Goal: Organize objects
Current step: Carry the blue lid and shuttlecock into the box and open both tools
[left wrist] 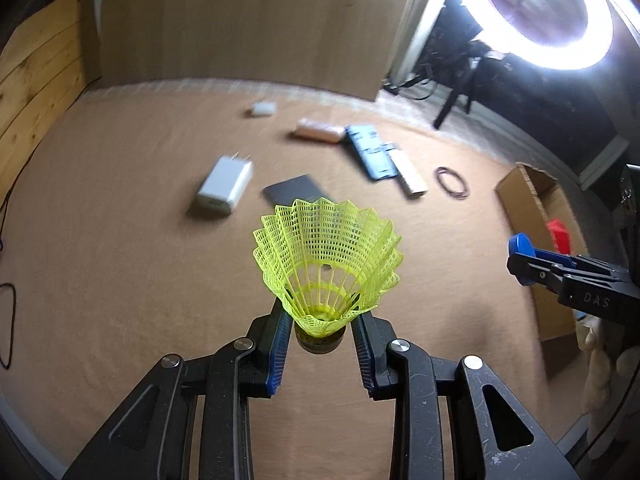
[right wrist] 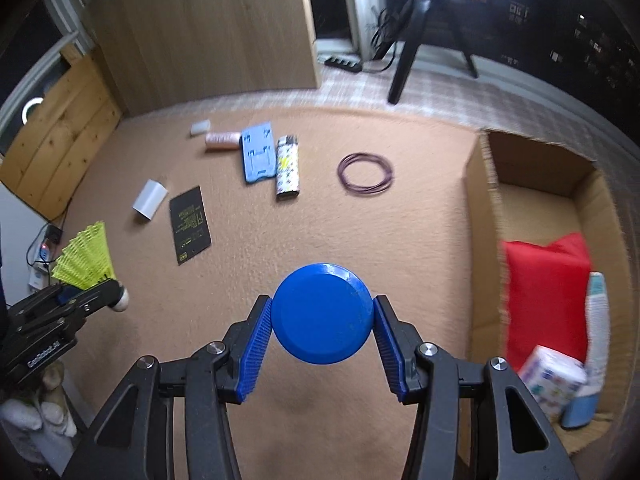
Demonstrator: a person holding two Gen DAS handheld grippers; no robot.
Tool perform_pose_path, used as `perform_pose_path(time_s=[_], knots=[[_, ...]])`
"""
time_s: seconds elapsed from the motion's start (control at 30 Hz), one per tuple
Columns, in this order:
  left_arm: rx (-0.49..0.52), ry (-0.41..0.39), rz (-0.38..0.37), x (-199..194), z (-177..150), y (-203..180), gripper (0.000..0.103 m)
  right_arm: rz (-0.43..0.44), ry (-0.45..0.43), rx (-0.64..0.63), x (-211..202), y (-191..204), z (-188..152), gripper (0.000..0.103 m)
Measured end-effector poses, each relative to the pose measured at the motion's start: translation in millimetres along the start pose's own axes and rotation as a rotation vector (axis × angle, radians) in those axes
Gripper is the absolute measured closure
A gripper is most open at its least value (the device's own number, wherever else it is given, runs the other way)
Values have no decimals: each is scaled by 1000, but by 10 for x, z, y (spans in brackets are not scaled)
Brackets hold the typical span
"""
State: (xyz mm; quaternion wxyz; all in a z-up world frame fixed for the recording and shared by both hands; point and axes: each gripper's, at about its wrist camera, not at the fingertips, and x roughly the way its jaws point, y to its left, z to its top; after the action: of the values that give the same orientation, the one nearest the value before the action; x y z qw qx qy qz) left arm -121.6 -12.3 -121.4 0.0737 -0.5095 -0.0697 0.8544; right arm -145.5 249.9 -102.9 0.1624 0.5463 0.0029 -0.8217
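Note:
My left gripper [left wrist: 320,332] is shut on the cork base of a yellow plastic shuttlecock [left wrist: 328,256], whose skirt points away from me above the tan carpet. In the right wrist view the same shuttlecock [right wrist: 86,258] shows at the left edge in the left gripper [right wrist: 90,292]. My right gripper [right wrist: 323,316] is shut on a round blue cap [right wrist: 322,314], pads pressing on both sides. That blue cap [left wrist: 520,245] also appears at the right of the left wrist view. An open cardboard box [right wrist: 482,220] stands on the floor to the right.
On the carpet lie a white charger [left wrist: 224,188], a black card [right wrist: 189,224], a blue card holder [right wrist: 258,156], a patterned lighter [right wrist: 288,170], a pink roll [right wrist: 222,140], a white block [right wrist: 200,127] and a purple wire ring [right wrist: 365,172]. The box holds a red pouch [right wrist: 546,296] and packets. A ring light [left wrist: 552,12] glows behind.

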Motion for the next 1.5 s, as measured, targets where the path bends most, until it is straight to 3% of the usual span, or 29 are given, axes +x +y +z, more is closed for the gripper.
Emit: perform_pose_path(time_s=[0.43,0.7,1.13,1.5], knots=[[137,-48,-108,-117,299,-1014,71,-45,-116,72,-827,-770,-121,57],[217,-64,-170,-30,544,-1775,71,-85,-161,159,-1050,-1364,-144,57],[305,-15,-223,570,837,-2838,71,-97,-185,217,-901,-1878,-28,57],[336,26,-216,1035,895,-3219,71,-102,-151,237,-638,-2120,31,56]])
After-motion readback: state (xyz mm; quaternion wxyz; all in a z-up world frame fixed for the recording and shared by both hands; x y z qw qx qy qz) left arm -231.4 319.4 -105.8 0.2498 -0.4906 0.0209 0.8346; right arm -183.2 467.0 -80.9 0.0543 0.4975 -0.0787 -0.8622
